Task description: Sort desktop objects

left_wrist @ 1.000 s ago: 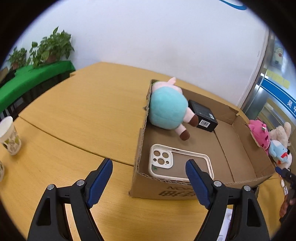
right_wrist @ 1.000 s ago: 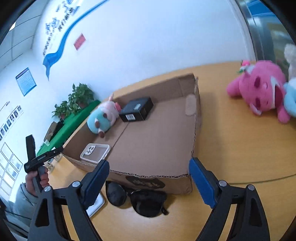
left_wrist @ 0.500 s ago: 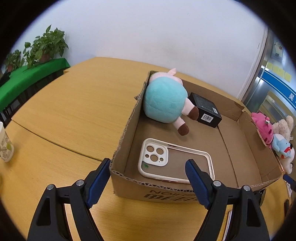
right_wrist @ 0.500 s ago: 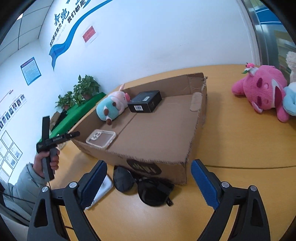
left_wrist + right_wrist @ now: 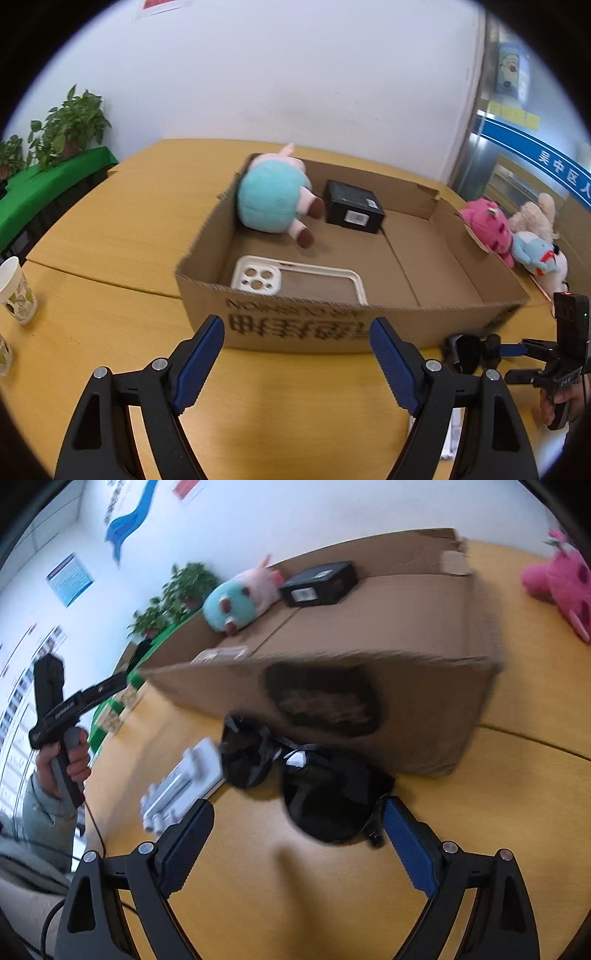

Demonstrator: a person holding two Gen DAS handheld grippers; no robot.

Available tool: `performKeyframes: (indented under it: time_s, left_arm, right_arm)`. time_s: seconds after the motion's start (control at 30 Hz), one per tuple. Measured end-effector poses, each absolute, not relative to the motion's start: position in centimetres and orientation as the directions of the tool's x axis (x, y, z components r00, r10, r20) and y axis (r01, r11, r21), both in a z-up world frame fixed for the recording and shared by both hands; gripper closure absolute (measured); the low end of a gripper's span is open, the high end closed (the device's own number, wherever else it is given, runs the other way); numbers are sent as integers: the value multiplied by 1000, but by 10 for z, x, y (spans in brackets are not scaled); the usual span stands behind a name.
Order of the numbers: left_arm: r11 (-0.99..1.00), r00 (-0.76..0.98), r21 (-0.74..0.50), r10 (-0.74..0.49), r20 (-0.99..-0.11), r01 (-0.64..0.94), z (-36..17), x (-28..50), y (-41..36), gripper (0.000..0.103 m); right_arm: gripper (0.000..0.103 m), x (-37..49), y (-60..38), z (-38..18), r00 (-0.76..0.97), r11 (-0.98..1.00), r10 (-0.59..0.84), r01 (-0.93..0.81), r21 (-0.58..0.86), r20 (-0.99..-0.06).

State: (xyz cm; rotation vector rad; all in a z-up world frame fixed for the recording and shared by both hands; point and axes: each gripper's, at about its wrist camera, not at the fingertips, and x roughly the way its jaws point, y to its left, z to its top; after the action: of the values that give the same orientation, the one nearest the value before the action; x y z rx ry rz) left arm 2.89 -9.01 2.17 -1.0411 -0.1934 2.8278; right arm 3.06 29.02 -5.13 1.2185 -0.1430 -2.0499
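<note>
Right gripper [image 5: 295, 834] has its jaws wide, low over the sunglasses [image 5: 306, 782] on the tabletop [image 5: 517, 797] by the cardboard box [image 5: 424, 709]. Left gripper [image 5: 297, 354] jaws wide too, holding nothing, facing the box.

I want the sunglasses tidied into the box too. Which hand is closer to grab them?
The right one. The right hand-held gripper is open, with the sunglasses just ahead of its fingertips. The left hand-held gripper, also open, faces the cardboard box, with the sunglasses off to its side.
</note>
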Motion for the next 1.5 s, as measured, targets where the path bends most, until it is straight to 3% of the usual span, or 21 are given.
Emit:
performKeyframes:
  time_s: [0.13, 0.4, 0.53, 0.7, 0.73, 0.77, 0.8, 1.0, 1.2, 1.37, 1.47, 1.5]
  left_arm:
    - [-981, -742, -162, 189, -643, -109, 18, 33, -78, 23]
    - [-955, -688, -199, 295, -664, -218, 14, 29, -42, 23]
    - [-937, -638, -240, 349, -687, -254, 7, 29, -26, 23]
    - [-924, -608, -249, 379, -698, -290, 1, 32, -8, 23]
    - [-921, -602, -249, 385, -699, -300, 1, 32, -3, 23]
    - [-918, -597, -252, 391, -701, -305, 1, 31, -1, 23]
    - [-915, -591, -256, 398, -702, -311, 0, 31, 2, 23]
    - [-884, -524, -308, 459, -717, -352, -4, 25, 21, 23]
    - [-818, -359, -421, 557, -749, -391, -24, 17, 54, 23]
    - [-792, -326, -447, 589, -740, -416, -25, 18, 78, 23]
    - [-795, -316, -421, 574, -756, -437, -27, 21, 90, 27]
    - [-800, -315, -403, 560, -766, -444, -27, 21, 93, 38]
  right_arm:
    - [10, 72, 270, -35, -188, -611, -690, 669, 423, -699]
    - [11, 51, 262, -28, -352, -742, -571, 607, 283, -742]
    - [26, 52, 239, -42, -332, -743, -514, 634, 217, -791]
    - [33, 79, 217, -51, -402, -729, -385, 684, 8, -831]
    - [36, 80, 219, -49, -404, -742, -385, 670, 18, -830]
    - [47, 81, 223, -49, -421, -761, -373, 649, 13, -827]
    - [50, 80, 226, -48, -425, -778, -369, 628, 24, -826]
    - [51, 97, 223, -50, -477, -846, -328, 532, 29, -816]
    - [51, 112, 240, -48, -511, -912, -366, 365, 189, -778]
    - [52, 120, 265, -47, -514, -866, -499, 267, 423, -698]
    - [53, 124, 266, -37, -536, -843, -533, 270, 465, -655]
    - [53, 125, 264, -32, -543, -841, -537, 282, 463, -645]
